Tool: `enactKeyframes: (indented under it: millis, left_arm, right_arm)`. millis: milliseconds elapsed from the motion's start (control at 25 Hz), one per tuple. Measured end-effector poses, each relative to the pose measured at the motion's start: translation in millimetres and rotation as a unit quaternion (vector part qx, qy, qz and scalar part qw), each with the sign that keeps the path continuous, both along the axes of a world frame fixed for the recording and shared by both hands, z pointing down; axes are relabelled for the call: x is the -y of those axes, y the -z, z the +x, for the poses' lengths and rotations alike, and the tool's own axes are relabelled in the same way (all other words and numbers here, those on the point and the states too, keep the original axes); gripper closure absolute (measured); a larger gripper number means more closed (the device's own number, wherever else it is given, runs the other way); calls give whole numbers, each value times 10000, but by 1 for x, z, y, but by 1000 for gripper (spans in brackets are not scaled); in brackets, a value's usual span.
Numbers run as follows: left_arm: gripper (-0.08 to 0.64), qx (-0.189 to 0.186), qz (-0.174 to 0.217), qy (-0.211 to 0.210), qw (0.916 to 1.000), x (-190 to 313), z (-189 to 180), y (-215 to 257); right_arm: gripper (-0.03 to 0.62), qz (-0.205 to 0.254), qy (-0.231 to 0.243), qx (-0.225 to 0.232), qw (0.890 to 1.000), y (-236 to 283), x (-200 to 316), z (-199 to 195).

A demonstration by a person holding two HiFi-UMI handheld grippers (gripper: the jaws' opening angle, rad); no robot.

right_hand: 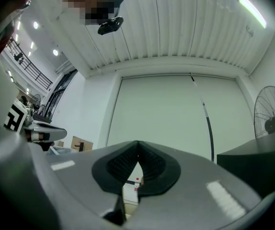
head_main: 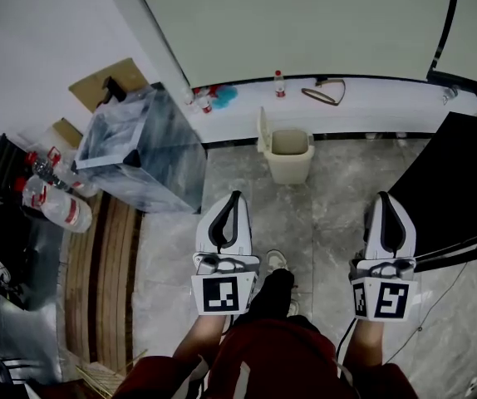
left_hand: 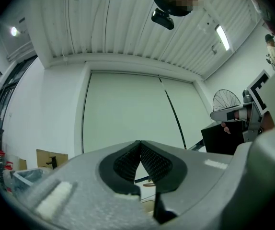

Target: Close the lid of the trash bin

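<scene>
A small beige trash bin (head_main: pixel 288 155) stands on the floor by the far wall, and its lid (head_main: pixel 263 131) is tipped up at the left side. My left gripper (head_main: pixel 236 195) is held over the floor, nearer to me than the bin and a little to its left; its jaws meet with nothing between them. The right gripper (head_main: pixel 383 196) hovers nearer and to the right of the bin, also shut and empty. Through the two gripper views I see the closed tips (left_hand: pixel 139 143) (right_hand: pixel 138 142), both pointing slightly upward at the pale wall.
A large bin lined with clear plastic (head_main: pixel 143 148) stands to the left, with bottles (head_main: pixel 64 210) beside it. On the right is a black table (head_main: pixel 463 181). A ledge (head_main: pixel 371 98) along the wall carries a red-capped bottle (head_main: pixel 279 83). My feet (head_main: pixel 273 285) are on the grey tiles.
</scene>
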State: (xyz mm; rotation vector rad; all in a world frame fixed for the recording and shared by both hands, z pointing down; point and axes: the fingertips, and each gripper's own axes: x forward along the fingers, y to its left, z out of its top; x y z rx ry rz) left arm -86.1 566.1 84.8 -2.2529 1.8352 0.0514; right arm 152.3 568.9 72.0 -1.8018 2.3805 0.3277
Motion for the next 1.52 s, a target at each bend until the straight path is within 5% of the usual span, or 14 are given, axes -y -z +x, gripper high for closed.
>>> enactKeyframes:
  millis: [720, 1520]
  left_arm:
    - [555, -182, -101, -371, 9991, 75, 30, -19]
    - [555, -344, -523, 86, 9980, 283, -23, -53]
  right_arm:
    - [592, -93, -221, -306, 9992, -5, 61, 21]
    - [592, -544, 81, -491, 9973, -32, 291, -24]
